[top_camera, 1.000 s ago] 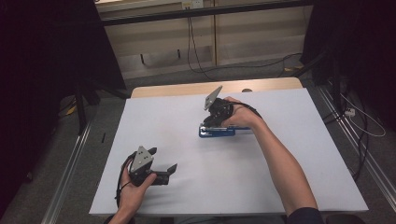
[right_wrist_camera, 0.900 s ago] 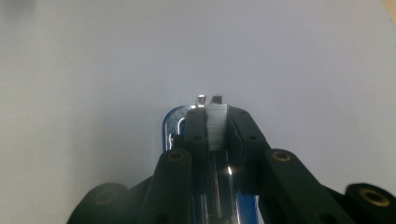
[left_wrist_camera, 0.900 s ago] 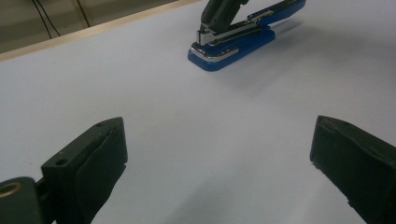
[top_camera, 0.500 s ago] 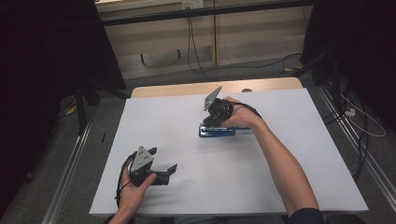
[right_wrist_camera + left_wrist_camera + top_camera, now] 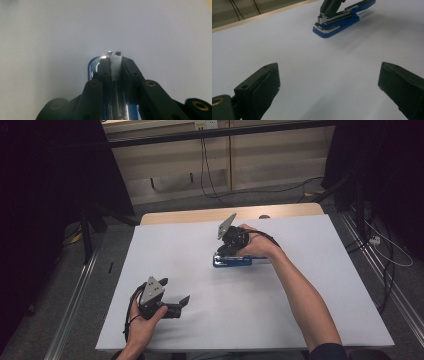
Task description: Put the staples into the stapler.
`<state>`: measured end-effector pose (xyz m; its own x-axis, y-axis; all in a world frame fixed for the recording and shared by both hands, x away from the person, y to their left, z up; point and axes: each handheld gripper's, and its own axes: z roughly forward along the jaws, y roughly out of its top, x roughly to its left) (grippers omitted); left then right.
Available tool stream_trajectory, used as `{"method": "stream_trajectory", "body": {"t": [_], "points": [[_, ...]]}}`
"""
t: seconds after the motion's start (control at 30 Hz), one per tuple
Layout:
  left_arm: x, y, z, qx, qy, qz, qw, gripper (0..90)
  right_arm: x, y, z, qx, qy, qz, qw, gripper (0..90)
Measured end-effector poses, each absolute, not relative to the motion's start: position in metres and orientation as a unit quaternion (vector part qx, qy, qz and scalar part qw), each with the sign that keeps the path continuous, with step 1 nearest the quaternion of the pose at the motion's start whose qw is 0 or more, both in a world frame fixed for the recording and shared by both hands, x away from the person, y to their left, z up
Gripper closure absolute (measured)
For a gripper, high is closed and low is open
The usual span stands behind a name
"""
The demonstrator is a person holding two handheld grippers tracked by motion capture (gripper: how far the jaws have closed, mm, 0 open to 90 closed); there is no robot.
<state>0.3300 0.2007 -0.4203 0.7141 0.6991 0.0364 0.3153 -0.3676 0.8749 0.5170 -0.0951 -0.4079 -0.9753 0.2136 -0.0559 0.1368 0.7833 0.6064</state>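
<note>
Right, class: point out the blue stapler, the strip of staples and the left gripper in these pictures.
blue stapler [image 5: 336, 28]: left gripper view, on its blue base.
strip of staples [image 5: 116, 67]: right gripper view, on the strip's top, between the right gripper's jaws.
left gripper [image 5: 181, 304]: high view, midway between its jaws.

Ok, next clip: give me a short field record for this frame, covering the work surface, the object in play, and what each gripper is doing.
surface: white table top
object: blue stapler, lying flat near the middle of the table, silver strip of staples showing
right gripper: jaws shut on the strip of staples at the stapler's front end
left gripper: jaws open, nothing between them, low over the table near the front left, pointing toward the stapler
contact: left gripper apart from the stapler
</note>
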Motion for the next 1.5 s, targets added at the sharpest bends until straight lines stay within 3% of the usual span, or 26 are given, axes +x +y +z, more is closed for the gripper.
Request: {"method": "stream_trajectory", "body": {"t": [0.47,0.77,0.83,1.17,1.37,1.5], "points": [[0.3302,0.2008,-0.4204,0.802,0.316,0.206,0.464,4.1,0.5174,-0.0923,-0.41,0.091,0.942,0.317,0.064,76.4],[0.3301,0.2006,-0.4207,0.802,0.316,0.205,0.464,4.1,0.517,-0.0942,-0.4076,0.104,0.939,0.321,0.067,68.8],[0.3301,0.2007,-0.4206,0.802,0.316,0.205,0.463,4.1,0.5175,-0.0942,-0.4081,0.113,0.939,0.318,0.072,61.8],[0.33,0.2008,-0.4205,0.801,0.318,0.206,0.464,4.1,0.515,-0.0925,-0.4067,0.144,0.93,0.331,0.065,47.1],[0.3305,0.2012,-0.4207,0.802,0.319,0.204,0.462,4.1,0.5126,-0.0956,-0.4063,0.186,0.916,0.348,0.067,28.7],[0.3298,0.1991,-0.4211,0.804,0.314,0.203,0.462,4.1,0.5106,-0.0974,-0.4055,0.203,0.91,0.355,0.071,23.2]]}}
